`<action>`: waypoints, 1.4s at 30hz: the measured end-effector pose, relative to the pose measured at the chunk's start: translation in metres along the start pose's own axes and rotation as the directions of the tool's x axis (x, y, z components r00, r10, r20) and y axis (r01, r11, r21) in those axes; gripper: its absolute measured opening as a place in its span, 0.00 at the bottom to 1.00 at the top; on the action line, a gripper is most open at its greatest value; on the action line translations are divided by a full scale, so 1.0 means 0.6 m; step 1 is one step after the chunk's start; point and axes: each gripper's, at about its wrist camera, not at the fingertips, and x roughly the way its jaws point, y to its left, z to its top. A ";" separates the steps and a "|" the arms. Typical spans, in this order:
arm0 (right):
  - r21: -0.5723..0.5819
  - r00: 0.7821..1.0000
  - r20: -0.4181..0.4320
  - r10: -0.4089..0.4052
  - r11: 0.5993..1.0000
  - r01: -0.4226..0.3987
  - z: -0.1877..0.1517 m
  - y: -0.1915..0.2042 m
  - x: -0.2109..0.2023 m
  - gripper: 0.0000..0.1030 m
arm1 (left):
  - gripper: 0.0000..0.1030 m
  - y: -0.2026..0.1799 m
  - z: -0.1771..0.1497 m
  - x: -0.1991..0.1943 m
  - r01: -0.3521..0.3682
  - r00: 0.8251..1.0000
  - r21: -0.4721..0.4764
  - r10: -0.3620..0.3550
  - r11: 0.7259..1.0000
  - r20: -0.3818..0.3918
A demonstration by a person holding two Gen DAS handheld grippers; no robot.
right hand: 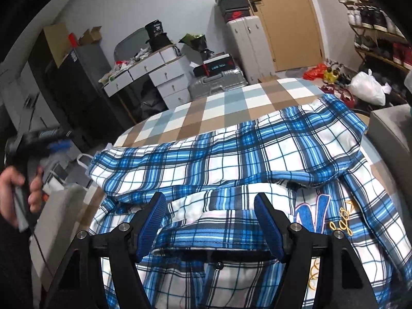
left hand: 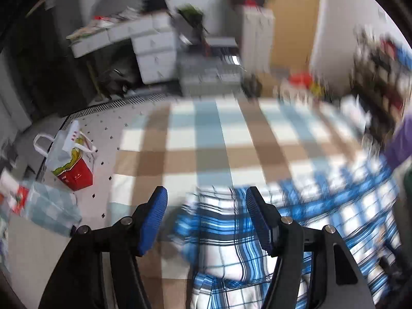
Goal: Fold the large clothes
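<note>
A blue, white and black plaid shirt (right hand: 231,154) lies spread on a checked brown, blue and white cloth (right hand: 219,108) that covers the table. Its collar sits between my right gripper's fingers, with yellow embroidery at the right. My right gripper (right hand: 209,206) is open just above the collar and holds nothing. My left gripper (left hand: 204,203) is open over the shirt's left edge (left hand: 231,231); this view is motion-blurred. In the right wrist view the left gripper (right hand: 51,139) is held in a hand at the far left, off the table.
A red and white paper bag (left hand: 69,159) stands on the floor left of the table. White drawers (right hand: 154,77), suitcases (right hand: 247,46) and a wooden door (right hand: 283,20) are behind. A shoe rack (right hand: 378,33) and a white plastic bag (right hand: 368,87) are at the right.
</note>
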 end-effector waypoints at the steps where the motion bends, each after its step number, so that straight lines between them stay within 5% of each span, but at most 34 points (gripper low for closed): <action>1: 0.003 1.000 -0.003 0.002 1.000 -0.002 0.000 -0.002 0.001 0.69 | 0.57 -0.009 -0.009 0.027 0.029 0.998 0.017 -0.029 0.999 -0.048; 5: -0.003 1.000 0.005 -0.002 1.000 0.002 0.002 -0.010 -0.003 0.69 | 0.57 -0.019 -0.060 0.112 0.065 0.982 -0.021 -0.067 0.998 -0.174; 14: -0.016 0.997 0.012 -0.072 0.997 0.072 0.052 -0.024 -0.003 0.69 | 0.60 -0.016 -0.103 0.082 0.091 0.992 -0.110 -0.100 0.990 -0.081; 18: -0.184 0.987 -0.037 -0.158 0.972 0.148 0.122 0.015 0.050 0.85 | 0.63 -0.029 -0.097 0.102 0.058 0.995 -0.089 -0.065 0.994 -0.078; 20: -0.262 0.981 -0.117 -0.157 0.957 0.122 0.153 0.050 0.113 0.85 | 0.63 -0.027 -0.093 0.105 0.054 0.993 -0.104 -0.064 0.993 -0.095; 25: -0.400 0.932 -0.257 -0.256 0.906 0.138 0.165 0.115 0.274 0.84 | 0.72 -0.026 -0.096 0.110 0.034 0.992 -0.111 -0.047 0.993 -0.120; 29: -0.459 0.860 -0.368 -0.354 0.873 0.163 0.120 0.095 0.360 0.81 | 0.89 -0.015 -0.099 0.121 0.025 0.988 -0.132 -0.045 0.991 -0.150; 30: -0.443 0.875 -0.355 -0.328 0.884 0.151 0.122 0.089 0.351 0.82 | 0.89 -0.008 -0.100 0.124 0.034 0.985 -0.155 -0.059 0.987 -0.161; 33: -0.448 0.878 -0.332 -0.344 0.877 0.174 0.146 0.054 0.310 0.74 | 0.86 -0.001 -0.091 0.112 0.046 0.978 -0.203 -0.086 0.978 -0.192; 35: -0.417 0.887 -0.283 -0.364 0.880 0.228 0.171 0.014 0.274 0.75 | 0.84 -0.010 -0.081 0.078 0.076 0.985 -0.204 -0.105 0.976 -0.135; 37: -0.408 0.862 -0.232 -0.451 0.849 0.335 0.191 -0.041 0.244 0.75 | 0.84 -0.033 -0.073 0.040 0.092 0.993 -0.165 -0.103 0.982 -0.057; 40: -0.432 0.795 -0.232 -0.561 0.791 0.433 0.188 -0.120 0.234 0.75 | 0.84 -0.079 -0.071 0.023 0.131 0.991 -0.075 -0.134 0.988 -0.029; 42: -0.410 0.784 -0.300 -0.544 0.815 0.409 0.168 -0.162 0.241 0.76 | 0.84 -0.113 -0.077 0.040 0.093 0.994 -0.011 -0.094 0.996 -0.061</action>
